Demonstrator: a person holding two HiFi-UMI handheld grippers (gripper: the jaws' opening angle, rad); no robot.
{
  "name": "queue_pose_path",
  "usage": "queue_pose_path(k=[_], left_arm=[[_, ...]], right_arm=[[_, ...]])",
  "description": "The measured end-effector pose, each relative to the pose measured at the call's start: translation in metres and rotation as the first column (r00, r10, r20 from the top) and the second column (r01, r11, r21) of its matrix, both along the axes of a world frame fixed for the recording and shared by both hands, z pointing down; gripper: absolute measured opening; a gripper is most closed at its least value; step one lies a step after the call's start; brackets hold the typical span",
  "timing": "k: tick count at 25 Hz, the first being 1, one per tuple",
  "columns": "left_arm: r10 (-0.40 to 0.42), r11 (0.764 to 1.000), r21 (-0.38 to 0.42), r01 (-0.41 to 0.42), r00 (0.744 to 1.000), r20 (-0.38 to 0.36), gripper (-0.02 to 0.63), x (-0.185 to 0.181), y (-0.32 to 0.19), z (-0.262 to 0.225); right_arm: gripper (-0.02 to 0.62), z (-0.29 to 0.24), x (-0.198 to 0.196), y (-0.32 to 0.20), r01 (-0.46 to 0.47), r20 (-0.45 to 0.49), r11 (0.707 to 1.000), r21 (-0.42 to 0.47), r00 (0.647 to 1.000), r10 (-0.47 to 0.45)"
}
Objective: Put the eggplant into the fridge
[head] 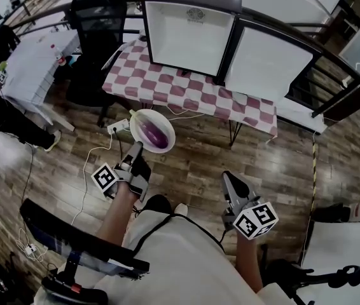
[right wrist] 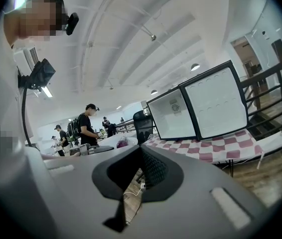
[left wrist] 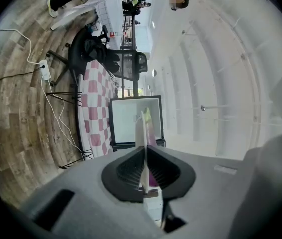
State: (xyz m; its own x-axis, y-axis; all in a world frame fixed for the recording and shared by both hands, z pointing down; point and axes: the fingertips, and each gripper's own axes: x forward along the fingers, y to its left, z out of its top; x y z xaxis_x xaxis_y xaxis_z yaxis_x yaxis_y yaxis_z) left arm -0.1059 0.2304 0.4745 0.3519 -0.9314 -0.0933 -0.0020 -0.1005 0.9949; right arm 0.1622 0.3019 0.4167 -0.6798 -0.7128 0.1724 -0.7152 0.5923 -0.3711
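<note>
A purple eggplant [head: 153, 134] lies on a white plate [head: 167, 124]. My left gripper [head: 137, 146] is shut on the plate's near rim and holds it above the wooden floor. In the left gripper view the plate [left wrist: 142, 148] stands edge-on between the jaws, with the eggplant [left wrist: 152, 176] beside it. Beyond it the small fridge [head: 189, 37] stands with its door [head: 269, 65] swung open to the right, on the checkered table [head: 186, 88]. My right gripper [head: 228, 178] hangs lower right, jaws together, holding nothing. Its own view shows the fridge [right wrist: 173, 113] and the eggplant [right wrist: 122, 143].
A black office chair [head: 97, 24] stands left of the checkered table. A power strip with cables [head: 116, 128] lies on the floor under the plate. A dark railing [head: 332, 88] runs behind and to the right. People stand by white tables [head: 34, 62] at the left.
</note>
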Motion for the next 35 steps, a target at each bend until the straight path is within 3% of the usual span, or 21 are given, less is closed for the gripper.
queue_pose_path(k=[17,35], left_arm=[[-0.014,1.000,0.005,0.014,1.000,0.004,0.025,0.006,-0.010,-0.004],[0.030,1.000,0.006,-0.030,0.999,-0.022,0.025,-0.002,-0.090,-0.001]], right_arm=[[0.007,0.008,0.009,-0.001,0.014,0.002,1.000,-0.025,1.000,-0.014],[0.008,0.006,-0.007,-0.071,-0.021,-0.017,0.999,-0.025,1.000,0.020]])
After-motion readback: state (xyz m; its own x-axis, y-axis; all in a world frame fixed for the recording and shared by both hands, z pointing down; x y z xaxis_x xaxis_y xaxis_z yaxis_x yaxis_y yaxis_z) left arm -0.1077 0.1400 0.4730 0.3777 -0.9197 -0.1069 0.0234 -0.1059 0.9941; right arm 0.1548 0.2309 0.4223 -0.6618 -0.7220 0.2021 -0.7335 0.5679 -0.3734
